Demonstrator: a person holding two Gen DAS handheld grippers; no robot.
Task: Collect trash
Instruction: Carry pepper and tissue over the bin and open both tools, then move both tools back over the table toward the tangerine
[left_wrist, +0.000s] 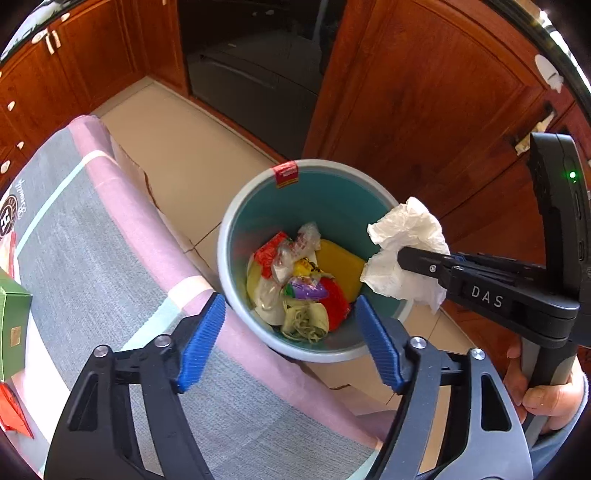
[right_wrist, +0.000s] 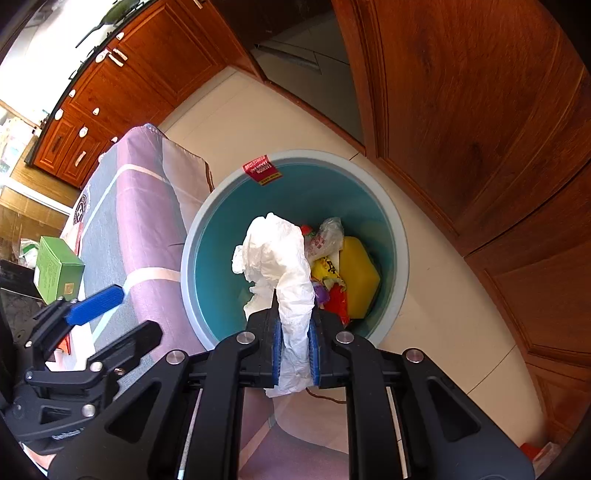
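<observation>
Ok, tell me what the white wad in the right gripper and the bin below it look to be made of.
White wad: soft tissue or paper towel, matte, with crumpled folds, pinched in the right gripper.
Bin: likely moulded plastic, with a smooth teal inner wall, slight sheen and a pale rim.

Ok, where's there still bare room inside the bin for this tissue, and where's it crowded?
The right gripper holds the crumpled tissue above the teal trash bin. Bare room: the bin's left inner wall, beside the cloth-covered table. Crowded: the bottom right, where the yellow container and the wrappers pile up. The left gripper is open.
</observation>
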